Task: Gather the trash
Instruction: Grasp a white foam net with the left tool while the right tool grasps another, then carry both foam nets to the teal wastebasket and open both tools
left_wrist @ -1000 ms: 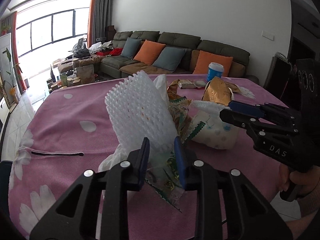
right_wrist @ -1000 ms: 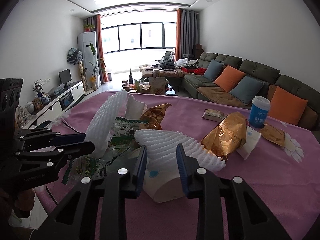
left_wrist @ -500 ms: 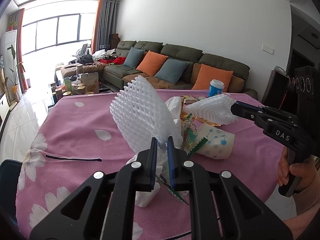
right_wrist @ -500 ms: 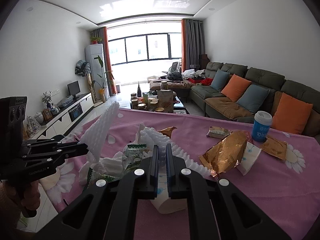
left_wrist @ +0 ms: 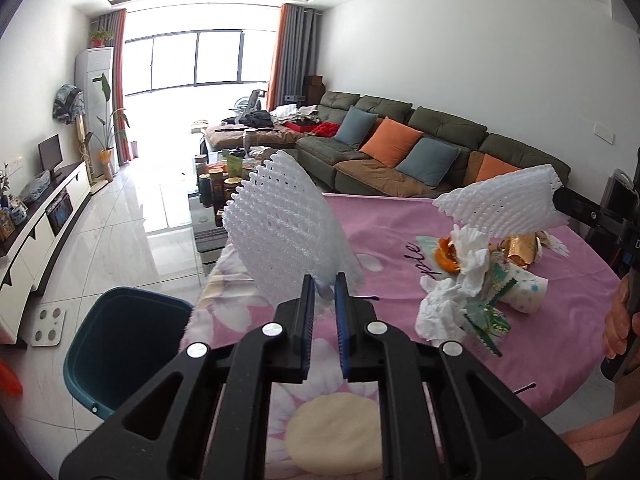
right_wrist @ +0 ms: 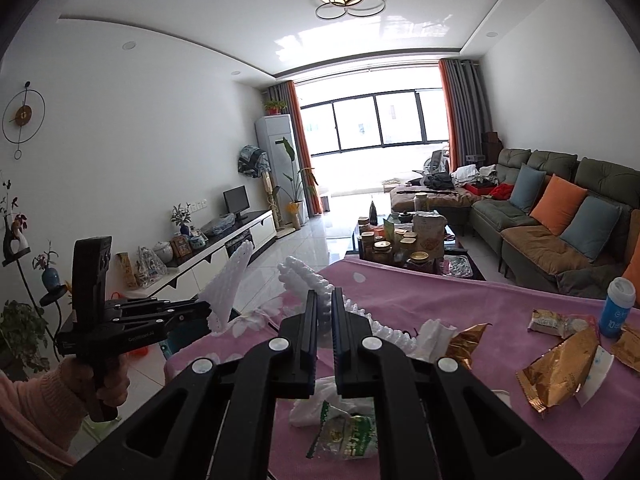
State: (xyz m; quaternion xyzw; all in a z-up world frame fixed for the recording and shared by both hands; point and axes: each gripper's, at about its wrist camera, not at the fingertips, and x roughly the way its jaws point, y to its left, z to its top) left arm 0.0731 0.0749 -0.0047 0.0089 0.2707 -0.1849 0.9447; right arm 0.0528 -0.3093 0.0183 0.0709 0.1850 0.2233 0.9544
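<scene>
My left gripper (left_wrist: 323,280) is shut on a white foam fruit net (left_wrist: 288,220), held up above the pink table's left edge. My right gripper (right_wrist: 324,296) is shut on a second white foam net (right_wrist: 308,280), which also shows at the right of the left wrist view (left_wrist: 500,204). A dark teal bin (left_wrist: 120,344) stands on the floor below left of the table. A pile of trash lies on the tablecloth: crumpled tissues (left_wrist: 444,312), a green wrapper (left_wrist: 488,316), a paper cup (left_wrist: 524,296), gold wrappers (right_wrist: 560,372).
The pink flowered tablecloth (left_wrist: 392,224) covers the table. A blue-and-white cup (right_wrist: 618,308) stands at the far right. A glass coffee table with jars (right_wrist: 404,240) and a green sofa (right_wrist: 560,216) lie beyond. The person's hand holds the left gripper's handle (right_wrist: 92,312).
Both grippers have lifted their foam nets off the trash pile and swung left, toward the table edge. The teal bin has come into the left wrist view.
</scene>
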